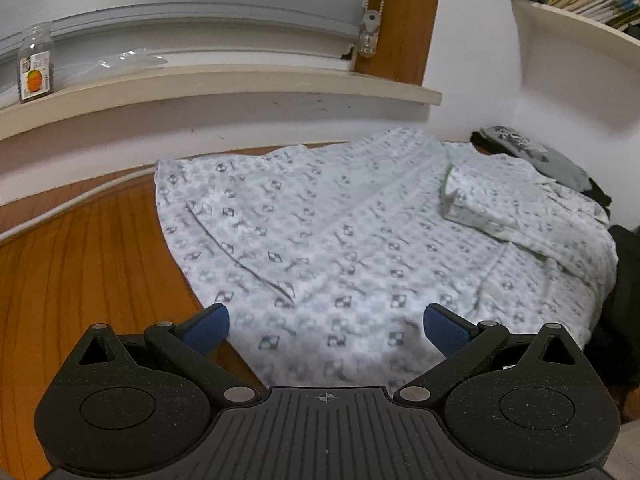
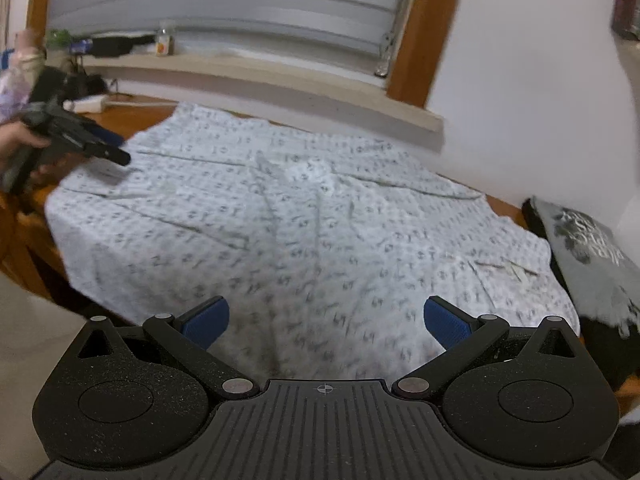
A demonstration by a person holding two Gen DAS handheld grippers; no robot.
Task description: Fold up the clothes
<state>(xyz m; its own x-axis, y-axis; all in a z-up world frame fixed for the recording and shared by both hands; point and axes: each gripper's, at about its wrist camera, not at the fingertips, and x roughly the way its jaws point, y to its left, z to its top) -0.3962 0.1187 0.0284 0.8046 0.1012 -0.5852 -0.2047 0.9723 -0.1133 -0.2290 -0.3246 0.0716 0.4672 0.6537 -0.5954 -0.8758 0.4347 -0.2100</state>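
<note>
Patterned shirt (image 1: 360, 240) flat, bare wooden table (image 1: 80, 280) leftward, jaws apart.

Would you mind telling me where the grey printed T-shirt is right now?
The grey T-shirt lies at the table's right end beside the white wall, right of the spread patterned shirt; the left wrist view shows it far right too.

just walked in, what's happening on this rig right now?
A person holds a gripper in each hand over a white patterned shirt spread flat on a wooden table. Both the left gripper and the right gripper are open and hold nothing. The left one hovers at the shirt's left edge; in the right wrist view a hand grips it. No fold shows across the shirt's body, though one sleeve lies over it. A grey printed garment lies beside the shirt on the right.
</note>
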